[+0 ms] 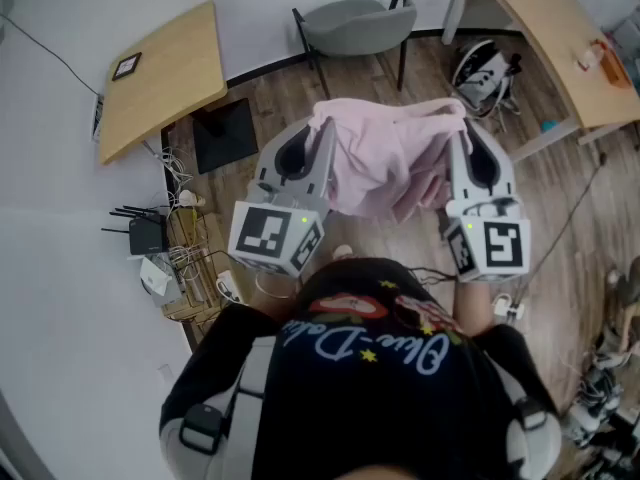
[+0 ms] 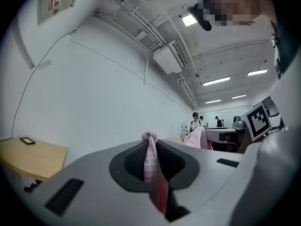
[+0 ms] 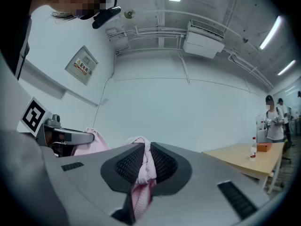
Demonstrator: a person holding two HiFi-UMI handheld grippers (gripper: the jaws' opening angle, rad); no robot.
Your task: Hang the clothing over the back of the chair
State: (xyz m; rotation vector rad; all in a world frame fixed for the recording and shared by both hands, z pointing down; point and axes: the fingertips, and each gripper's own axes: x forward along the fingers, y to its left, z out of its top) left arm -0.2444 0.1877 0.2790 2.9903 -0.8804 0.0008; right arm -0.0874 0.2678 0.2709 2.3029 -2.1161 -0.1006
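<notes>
Head view: I have both grippers up and level in front of the person's chest, with the soft pale pink garment point(image 1: 385, 158) stretched between them. It hangs in the air above the brown wood-plank floor point(image 1: 560, 208) and touches no furniture.

Left gripper point(image 1: 322, 125): in the left gripper view its jaws are pressed onto a fold of the pink cloth point(image 2: 151, 161). The cloth bunches up at the tips, and the ribbed black pads point(image 2: 134, 161) bear on it from both sides.

Right gripper point(image 1: 458, 128): it shows the same picture in the right gripper view. A bunched pink fold point(image 3: 143, 166) is pinched between its black pads point(image 3: 162, 166) and pokes out just above the tips. I see the left gripper off at the view's left edge, with more pink cloth point(image 3: 89, 145) draped from it.

The grey upholstered chair with black metal legs point(image 1: 355, 23) stands beyond the garment by the white wall, with its seat facing the person. It is well apart from the cloth, and nothing hangs on its back.

A light wooden table point(image 1: 165, 73) stands to the chair's left, and a second one point(image 1: 560, 38) to its right.
</notes>
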